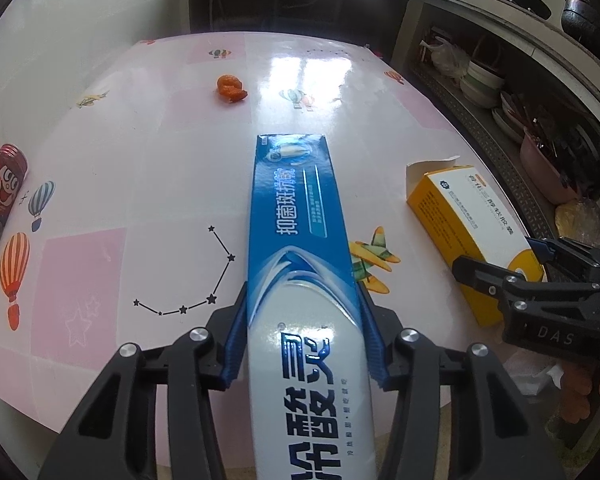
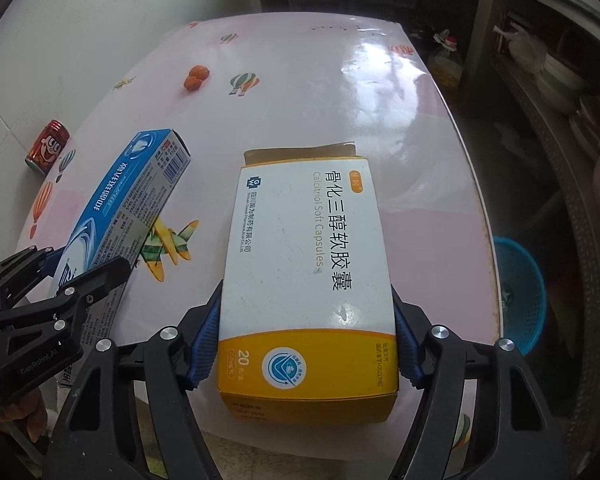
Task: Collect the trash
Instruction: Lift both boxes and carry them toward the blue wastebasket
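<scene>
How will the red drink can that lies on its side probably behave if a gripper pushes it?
The red drink can lies on its side on the glossy tablecloth, so it would probably roll rather than slide. It looks like thin metal, so likely light if empty, and a hard squeeze might dent it.

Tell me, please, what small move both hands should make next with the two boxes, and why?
Probably lift both boxes off the table. The left gripper has its fingers against both sides of the blue toothpaste box, and the right gripper likewise brackets the yellow-and-white medicine box. Both boxes look seated, and the blue basket beside the table seems the likely place for them.
</scene>
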Available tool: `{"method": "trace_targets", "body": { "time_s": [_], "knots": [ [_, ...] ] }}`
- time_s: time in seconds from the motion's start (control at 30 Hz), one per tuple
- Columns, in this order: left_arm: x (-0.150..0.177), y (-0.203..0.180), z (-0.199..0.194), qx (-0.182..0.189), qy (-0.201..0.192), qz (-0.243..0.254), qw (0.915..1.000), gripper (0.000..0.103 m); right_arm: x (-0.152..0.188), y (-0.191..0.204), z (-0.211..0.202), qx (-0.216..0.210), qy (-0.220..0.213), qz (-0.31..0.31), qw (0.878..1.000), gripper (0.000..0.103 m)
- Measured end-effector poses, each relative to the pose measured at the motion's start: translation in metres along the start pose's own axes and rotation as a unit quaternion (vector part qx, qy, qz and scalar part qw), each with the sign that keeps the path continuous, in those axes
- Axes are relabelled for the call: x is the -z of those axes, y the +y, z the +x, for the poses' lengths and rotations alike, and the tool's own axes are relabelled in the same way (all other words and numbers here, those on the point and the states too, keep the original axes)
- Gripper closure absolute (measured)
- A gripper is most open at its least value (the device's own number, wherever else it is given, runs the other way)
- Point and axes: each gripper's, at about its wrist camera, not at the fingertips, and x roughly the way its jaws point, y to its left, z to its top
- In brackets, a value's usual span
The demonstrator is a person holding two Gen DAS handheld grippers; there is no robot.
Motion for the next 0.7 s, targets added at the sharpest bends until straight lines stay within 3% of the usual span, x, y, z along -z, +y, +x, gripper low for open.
{"method": "trace_targets", "body": {
  "time_s": [0.7],
  "knots": [
    [-0.003,-0.002,-0.019,-0.004,-0.038,0.004,0.9993,0.057,0.000,-0.012,-0.010,-0.021,-0.010,0.039,0.999,0.036]
  ]
}}
